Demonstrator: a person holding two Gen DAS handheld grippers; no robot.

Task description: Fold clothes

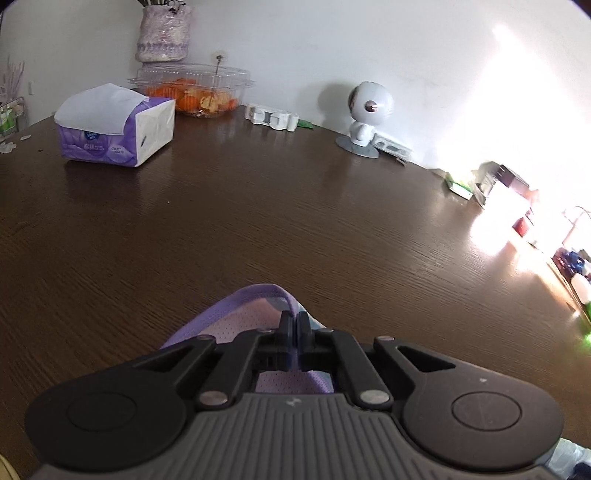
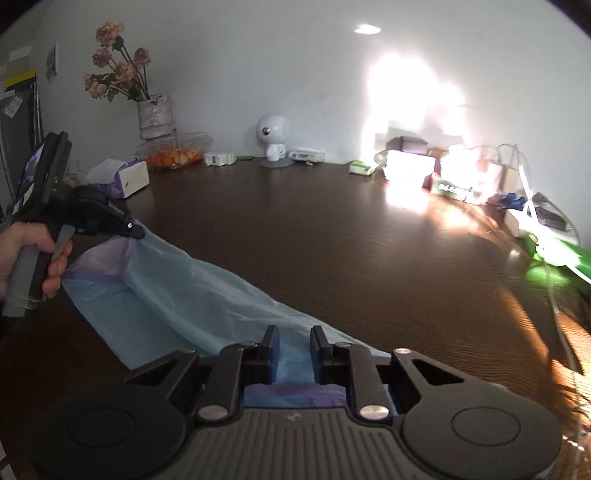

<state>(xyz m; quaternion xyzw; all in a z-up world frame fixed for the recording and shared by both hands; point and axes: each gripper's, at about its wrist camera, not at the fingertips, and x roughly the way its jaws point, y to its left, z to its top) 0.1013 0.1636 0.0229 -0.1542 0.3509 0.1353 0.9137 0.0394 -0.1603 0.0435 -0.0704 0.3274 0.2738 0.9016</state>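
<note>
Looking out from the left wrist, the left gripper (image 1: 293, 325) has its two black fingers pinched together on the purple trim of the garment (image 1: 240, 317), a fold of lilac mesh cloth bunched right at the tips and trailing back under the jaws. Beyond it stretches the dark brown wooden table (image 1: 277, 206). Far left on the table sits a purple-and-white tissue pack (image 1: 114, 125), and behind that a clear plastic box with orange food (image 1: 192, 88), a pale vase (image 1: 164, 33) stacked above it. Against the wall stands a small white round-headed camera (image 1: 367, 110), with a white power strip (image 1: 271, 116) to its left. Strong sunlight washes out the right side.

Over to the right wrist view: the right gripper (image 2: 293, 350) has its fingers apart, and pale blue fabric of the garment (image 2: 192, 295) lies between and beneath them; whether the pads touch the cloth I cannot tell. The garment runs as a long blue band across the table (image 2: 332, 229) up to the left gripper (image 2: 136, 232), which is clamped on the purple-edged corner and lifts it off the surface. A hand (image 2: 26, 258) wraps that gripper's grey handle. Dried roses (image 2: 118, 62) rise from the vase (image 2: 155, 116) at the back wall.
</note>
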